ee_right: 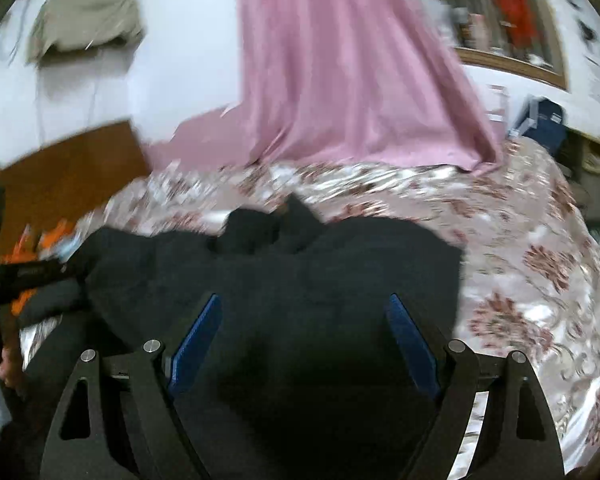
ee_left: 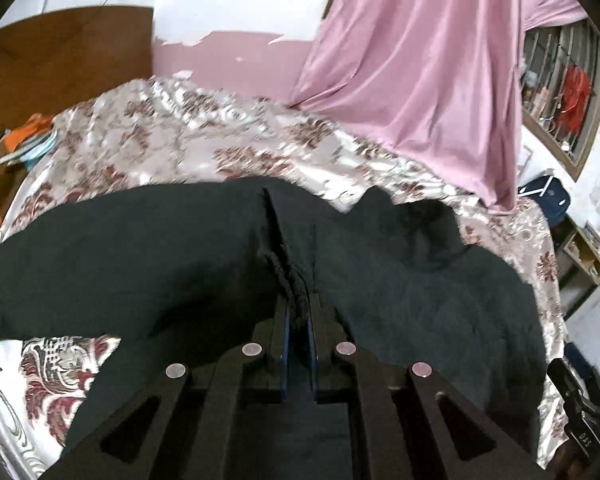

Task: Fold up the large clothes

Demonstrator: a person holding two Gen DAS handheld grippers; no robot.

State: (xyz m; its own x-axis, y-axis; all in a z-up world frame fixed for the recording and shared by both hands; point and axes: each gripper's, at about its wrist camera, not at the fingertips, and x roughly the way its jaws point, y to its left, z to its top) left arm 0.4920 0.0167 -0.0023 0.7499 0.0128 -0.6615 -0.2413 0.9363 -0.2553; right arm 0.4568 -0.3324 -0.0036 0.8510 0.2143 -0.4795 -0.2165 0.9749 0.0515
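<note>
a floral satin bedspread [ee_left: 204,148] covers the bed, with a black garment [ee_left: 140,256] spread on it.

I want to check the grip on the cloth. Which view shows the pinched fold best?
The left wrist view: the left gripper is shut on a raised fold of the black fleece garment. The right wrist view shows the garment below the open right gripper, with no pinch visible.

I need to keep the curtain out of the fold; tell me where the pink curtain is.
In both wrist views the pink curtain hangs at the far side of the floral bedspread, beyond the black garment, right of centre.
</note>
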